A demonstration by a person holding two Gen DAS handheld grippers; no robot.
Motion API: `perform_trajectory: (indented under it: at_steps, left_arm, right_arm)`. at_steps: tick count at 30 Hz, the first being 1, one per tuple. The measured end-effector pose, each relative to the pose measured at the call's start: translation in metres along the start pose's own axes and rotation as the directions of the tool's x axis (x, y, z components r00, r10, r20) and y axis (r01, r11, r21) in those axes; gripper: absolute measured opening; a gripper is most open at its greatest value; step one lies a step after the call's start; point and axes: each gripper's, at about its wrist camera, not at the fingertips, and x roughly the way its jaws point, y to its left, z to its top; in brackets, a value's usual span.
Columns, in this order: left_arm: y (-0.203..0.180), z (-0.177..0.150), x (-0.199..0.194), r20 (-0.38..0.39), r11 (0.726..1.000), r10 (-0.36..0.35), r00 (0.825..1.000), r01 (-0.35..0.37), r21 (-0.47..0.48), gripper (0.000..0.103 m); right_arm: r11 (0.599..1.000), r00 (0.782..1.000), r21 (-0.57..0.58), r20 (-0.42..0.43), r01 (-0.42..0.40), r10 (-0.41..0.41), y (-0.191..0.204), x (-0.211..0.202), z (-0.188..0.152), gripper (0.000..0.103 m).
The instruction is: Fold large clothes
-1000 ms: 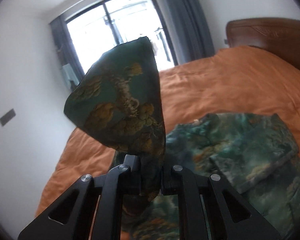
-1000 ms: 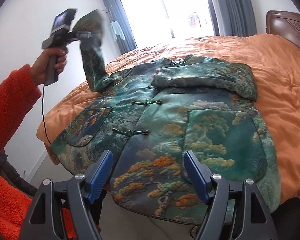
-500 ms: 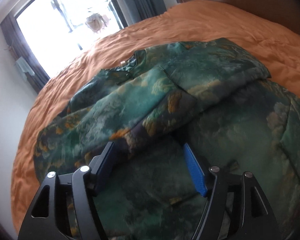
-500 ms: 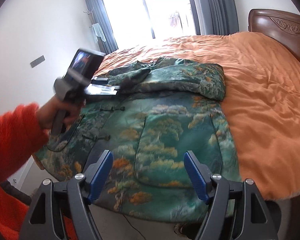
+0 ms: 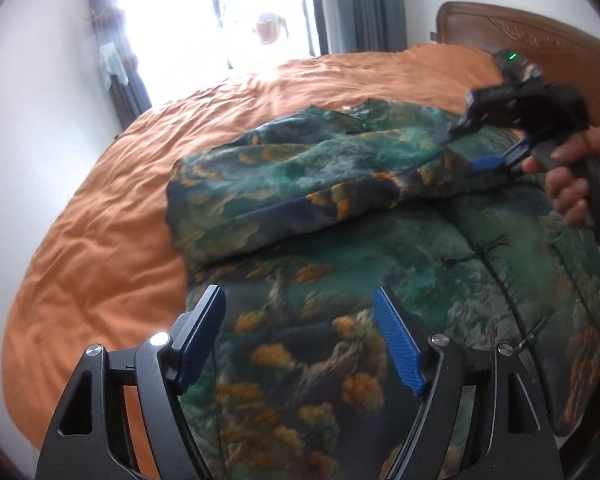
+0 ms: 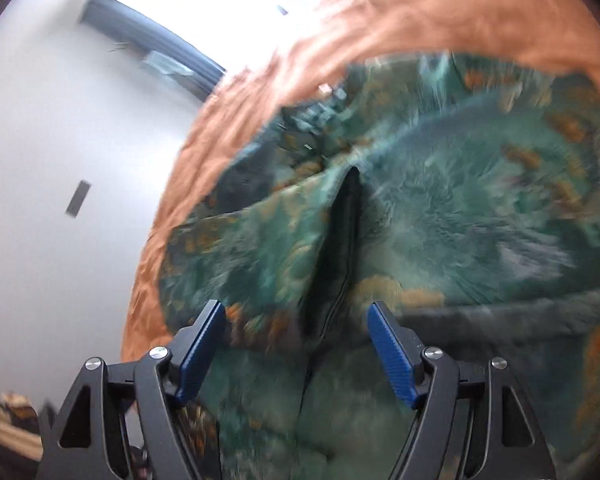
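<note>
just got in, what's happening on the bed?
A person is folding a green patterned jacket laid out on the orange bedspread. Both sleeves are folded across the chest. The left hand-held gripper has just been opening, with nothing between its fingers, above the lower front. The right hand-held gripper, open too, is over the folded sleeves.

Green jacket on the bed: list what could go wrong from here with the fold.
1. The folded sleeve lies loose across the green jacket; the left gripper, whose jaws have just been opening, holds nothing, so the sleeve may slide back.
2. The right gripper, open and blurred, hovers at the sleeve's cuff opening; a finger could snag there and drag the fold apart.
3. The jacket's lower part reaches the edge of the orange bedspread and might slip off.
</note>
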Motion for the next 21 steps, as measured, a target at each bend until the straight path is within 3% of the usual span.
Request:
perform_trajectory:
  at_steps: [1, 2, 4, 6, 8, 11, 12, 15, 17, 19, 21]
  left_arm:
    - [0.004, -0.003, -0.001, -0.004, 1.0, 0.001, 1.0, -0.001, -0.008, 0.078]
    - [0.008, -0.006, -0.003, -0.008, 1.0, 0.0, 1.0, 0.0, -0.016, 0.078]
    - [0.016, -0.006, -0.001, -0.01, 0.999, -0.006, 1.0, 0.006, -0.034, 0.079]
    - [0.026, -0.006, 0.0, -0.011, 0.998, -0.011, 1.0, 0.01, -0.058, 0.083]
    - [0.033, 0.002, 0.009, -0.02, 0.997, -0.005, 1.0, 0.003, -0.082, 0.083]
    - [0.045, 0.022, 0.02, -0.015, 0.992, -0.016, 1.0, 0.014, -0.129, 0.083]
    - [0.051, 0.032, 0.024, -0.007, 0.989, -0.025, 1.0, 0.024, -0.145, 0.083]
    - [0.059, 0.07, 0.049, 0.005, 0.987, -0.033, 0.999, 0.034, -0.155, 0.083]
    - [0.059, 0.097, 0.076, -0.015, 0.99, -0.033, 0.999, 0.031, -0.136, 0.082]
    - [0.062, 0.12, 0.113, -0.077, 0.99, -0.029, 0.997, 0.018, -0.141, 0.066]
    - [0.071, 0.134, 0.143, -0.115, 0.979, -0.046, 0.992, 0.022, -0.203, 0.057]
  right_arm:
    - [1.0, 0.999, 0.007, -0.041, 0.013, -0.012, -0.002, 0.015, 0.003, 0.051]
    - [1.0, 0.997, -0.004, -0.067, 0.029, -0.029, -0.002, 0.025, 0.005, 0.014]
    - [0.996, 0.997, -0.075, -0.061, 0.05, -0.055, 0.013, 0.028, 0.009, 0.015]
    - [0.98, 0.997, -0.186, 0.046, 0.072, -0.064, 0.033, 0.013, 0.012, 0.015]
    - [0.953, 0.983, -0.255, 0.125, 0.164, -0.136, 0.04, 0.012, 0.013, 0.018]
    - [0.926, 0.962, -0.262, 0.05, 0.271, -0.268, 0.022, 0.043, 0.01, 0.035]
    - [0.924, 0.961, -0.266, 0.04, 0.275, -0.274, 0.017, 0.047, 0.005, 0.036]
    - [0.913, 0.96, -0.297, 0.105, 0.279, -0.259, 0.021, 0.031, -0.005, 0.056]
    - [0.906, 0.949, -0.294, 0.178, 0.305, -0.261, 0.026, 0.011, -0.006, 0.058]
    - [0.891, 0.937, -0.315, 0.237, 0.326, -0.259, 0.037, -0.003, -0.003, 0.058]
    - [0.884, 0.937, -0.35, 0.271, 0.309, -0.22, 0.049, -0.009, 0.002, 0.058]
